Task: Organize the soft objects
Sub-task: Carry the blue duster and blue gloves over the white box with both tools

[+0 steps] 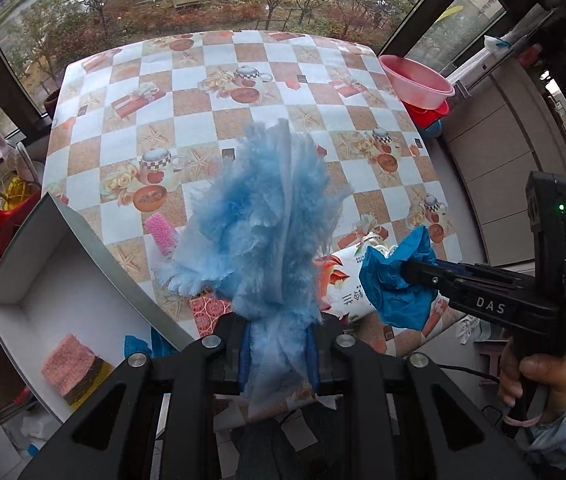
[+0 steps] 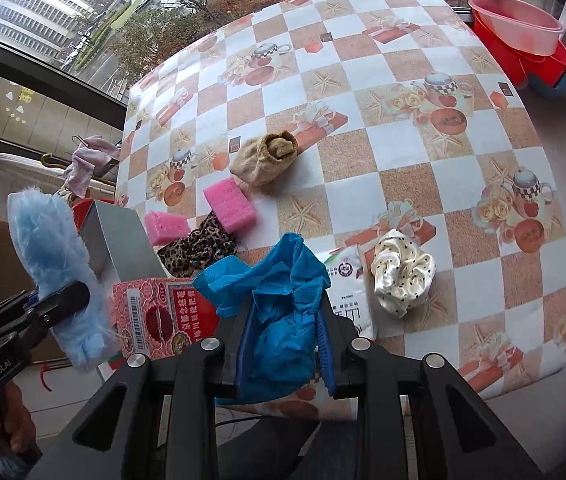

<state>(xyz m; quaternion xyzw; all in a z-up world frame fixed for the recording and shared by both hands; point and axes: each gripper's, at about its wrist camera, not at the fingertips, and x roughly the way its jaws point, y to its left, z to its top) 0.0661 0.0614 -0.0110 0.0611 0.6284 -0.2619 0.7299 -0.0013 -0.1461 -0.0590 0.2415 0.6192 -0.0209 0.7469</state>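
Fluffy pale-blue cloth [image 1: 267,216] sits pinched in left tool [image 1: 279,352]; right tool [image 2: 285,344] at three o'clock clamps blue cloth [image 2: 279,300].

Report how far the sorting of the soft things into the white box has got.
Done: one pink scrub pad lies in the white box.

In hand: the left gripper is shut on a fluffy light-blue cloth; the right gripper is shut on a dark-blue crumpled cloth.

Left on the table: two pink sponges, a leopard-print piece, a tan sock and a dotted cream scrunchie.
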